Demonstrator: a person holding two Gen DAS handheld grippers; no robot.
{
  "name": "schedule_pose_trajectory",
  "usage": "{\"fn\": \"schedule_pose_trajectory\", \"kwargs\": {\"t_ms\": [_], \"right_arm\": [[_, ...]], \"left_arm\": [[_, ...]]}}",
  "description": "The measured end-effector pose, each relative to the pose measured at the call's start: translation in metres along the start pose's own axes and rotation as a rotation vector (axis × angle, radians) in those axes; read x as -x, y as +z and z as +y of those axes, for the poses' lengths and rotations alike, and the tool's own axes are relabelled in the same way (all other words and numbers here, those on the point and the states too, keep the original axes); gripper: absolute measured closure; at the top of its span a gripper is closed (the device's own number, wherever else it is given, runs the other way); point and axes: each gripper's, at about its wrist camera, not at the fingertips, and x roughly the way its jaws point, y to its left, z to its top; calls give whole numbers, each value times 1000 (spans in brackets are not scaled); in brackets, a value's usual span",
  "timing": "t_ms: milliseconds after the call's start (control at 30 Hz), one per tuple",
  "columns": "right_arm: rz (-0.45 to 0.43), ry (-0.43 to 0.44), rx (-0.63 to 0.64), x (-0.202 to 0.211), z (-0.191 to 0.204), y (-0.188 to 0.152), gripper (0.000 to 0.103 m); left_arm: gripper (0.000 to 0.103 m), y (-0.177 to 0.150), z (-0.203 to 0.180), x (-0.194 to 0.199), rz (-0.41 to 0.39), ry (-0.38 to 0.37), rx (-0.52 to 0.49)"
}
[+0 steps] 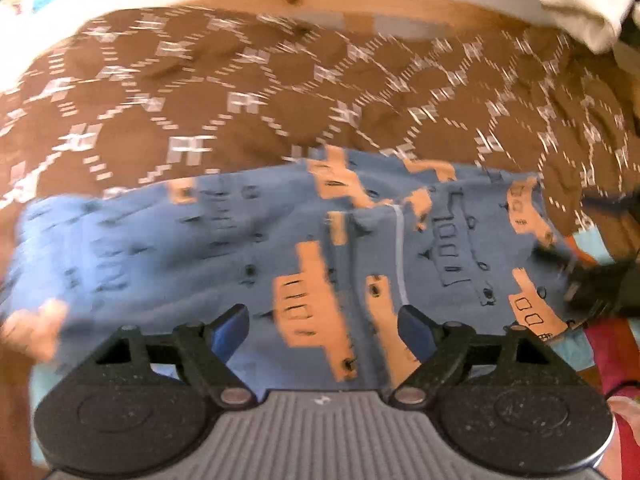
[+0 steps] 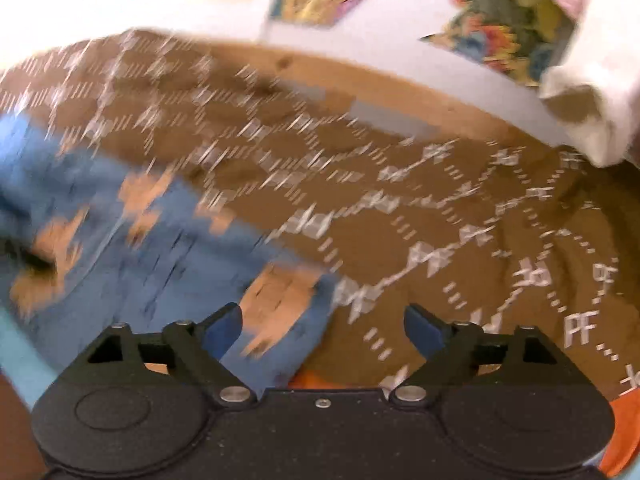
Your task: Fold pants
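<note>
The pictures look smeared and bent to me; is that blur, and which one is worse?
Left wrist view: motion blur streaks the pants and bedspread; the gripper stays sharp. Right wrist view: heavier smear, the pants nearly unreadable. Both: the fisheye lens bows the wooden edge.

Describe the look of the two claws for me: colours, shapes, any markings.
Both have blue fingers on black linkage arms with silver pivot pins and two round black discs. The left claw has a ribbed grey centre plate with a small white mark; the right claw has a speckled black plate with one screw.
</note>
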Motion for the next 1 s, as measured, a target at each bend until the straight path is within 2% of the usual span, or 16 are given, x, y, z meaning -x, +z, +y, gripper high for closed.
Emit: {"fn": "schedule_pose_trajectory", "kwargs": {"t_ms": [67,133,233,333,400,467,533,600,667,733,833,900,933,1000], "right_arm": [[-9,-8,-2,1,6,-9,13],[-50,-16,-20,10,8,-9,3],[-143,17,-32,27,13,0,1],[-215,84,15,35,28,12,1],[-206,147,29,28,38,25,2],[-197,193,41,20,46,36,2],[-188,210,75,11,61,45,1],[-161,200,105,-5,73,50,1],[-112,189,129,-28,84,54,2],[-97,179,122,-39,84,55,1],[-113,153,79,-38,78,58,1],[-136,129,64,-35,74,60,1],[-129,131,62,-37,74,61,1],[-111,139,72,-41,76,63,1]], "left_arm": [[13,-12,14,15,-30,31,60],[13,-24,29,31,-63,63,114],[14,-35,50,57,-145,135,173],[28,-39,67,71,-189,219,247],[36,-36,79,73,-183,273,309],[41,-32,90,72,-186,325,361],[49,-31,99,68,-184,372,405],[72,-30,107,62,-182,377,427],[86,-33,114,59,-175,337,454],[89,-34,115,61,-196,318,453],[92,-34,101,69,-275,342,341],[92,-32,93,70,-297,366,281],[92,-30,93,66,-280,386,270],[91,-27,99,50,-196,427,299]]}}
